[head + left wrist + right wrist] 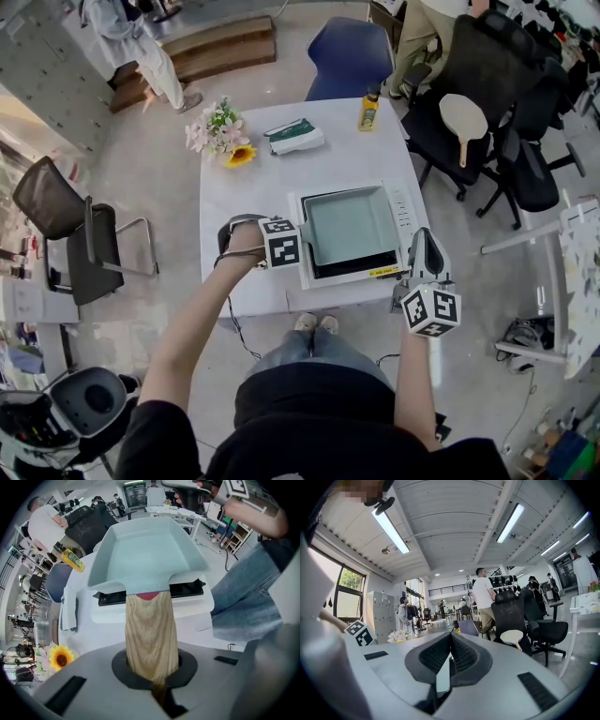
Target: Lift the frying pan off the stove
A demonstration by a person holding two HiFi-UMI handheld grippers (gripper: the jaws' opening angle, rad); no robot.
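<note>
**Left gripper** (154, 674): it points straight down at the left side of the stove (401, 214). Its jaws are clamped tight on the wooden handle (151, 630) of the frying pan (146, 550). The handle passes through the rounded notch between the pads. The grip sits partway along it, short of the red patch where handle meets pan. In my judgement this hold suits a straight lift, since the handle is the only part standing clear of the stove.

**Frying pan:** square, pale blue-green and empty. It rests flat on the stove's black cooking surface, and the stove stands on the white table (253, 178). No gap shows beneath the pan, so the lift is not yet made.

**Right gripper** (447, 660): it is held about level beside the stove's near right corner, aimed out at the room. Its jaws are closed together with nothing between them. It is well apart from the pan, probably parked there to keep out of the way.
</note>
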